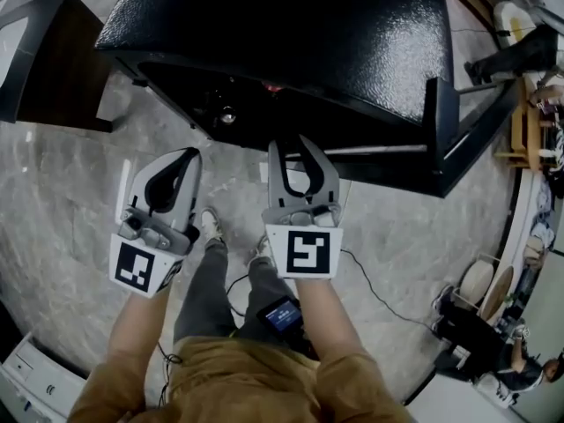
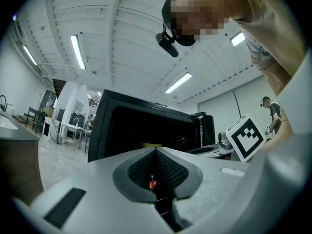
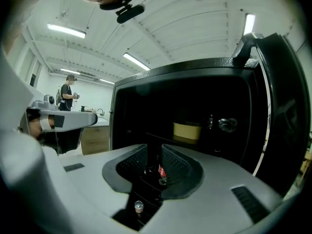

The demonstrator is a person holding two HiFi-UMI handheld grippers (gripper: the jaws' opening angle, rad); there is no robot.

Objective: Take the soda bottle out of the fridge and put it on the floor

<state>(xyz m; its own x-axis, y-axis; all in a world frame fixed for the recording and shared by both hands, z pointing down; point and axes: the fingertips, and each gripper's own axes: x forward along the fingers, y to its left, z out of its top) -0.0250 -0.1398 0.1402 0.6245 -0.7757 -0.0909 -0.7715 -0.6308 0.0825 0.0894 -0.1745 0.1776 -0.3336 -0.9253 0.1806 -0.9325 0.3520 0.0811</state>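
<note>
A black fridge [image 1: 291, 25] stands in front of me with its door [image 1: 449, 139] swung open to the right. In the right gripper view, a dark soda bottle [image 3: 161, 172] with a red label shows low inside the fridge, seen through the gap between the jaws. In the left gripper view its red label [image 2: 152, 182] is only a small spot. My right gripper [image 1: 302, 141] is just in front of the fridge opening, jaws slightly open with nothing between the pads. My left gripper [image 1: 189, 155] hangs beside it to the left, shut and empty.
Inside the fridge a yellow tub [image 3: 187, 129] sits on a shelf, with a shiny round knob [image 3: 227, 125] to its right. A dark cabinet [image 1: 35, 51] stands far left. A cable [image 1: 370, 285] runs over the marble floor [image 1: 70, 227]. The person's feet [image 1: 210, 226] are below the grippers.
</note>
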